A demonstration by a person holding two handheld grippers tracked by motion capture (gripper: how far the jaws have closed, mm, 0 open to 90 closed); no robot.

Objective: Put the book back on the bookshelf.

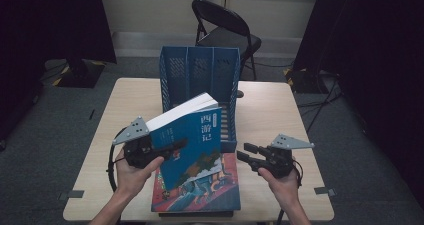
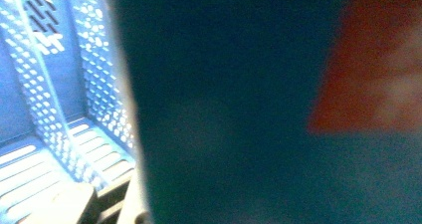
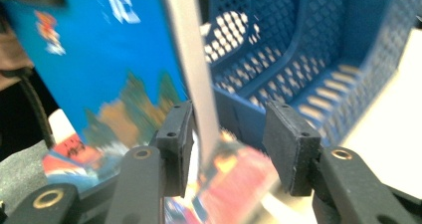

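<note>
- Left gripper (image 1: 167,150): jaws clamped across the spine edge of the thick blue-covered paperback book (image 1: 192,135), held tilted above the stack, just in front of the rack.
- Blue perforated plastic file rack (image 1: 200,75): three upright compartments, open toward the person, all apparently vacant.
- Red-covered book (image 1: 225,192): flat on the table, in front of the rack.
- Right gripper (image 1: 242,152): jaws half-open, nothing held, right of the book's free edge.
- Step, as judged: lifting the book; next, stand it upright and slide it into a compartment.

Dim room, dark at both sides — the pale wooden counter (image 1: 280,110) is softly lit from above. Both gripper views are blurred, the left heavily.
</note>
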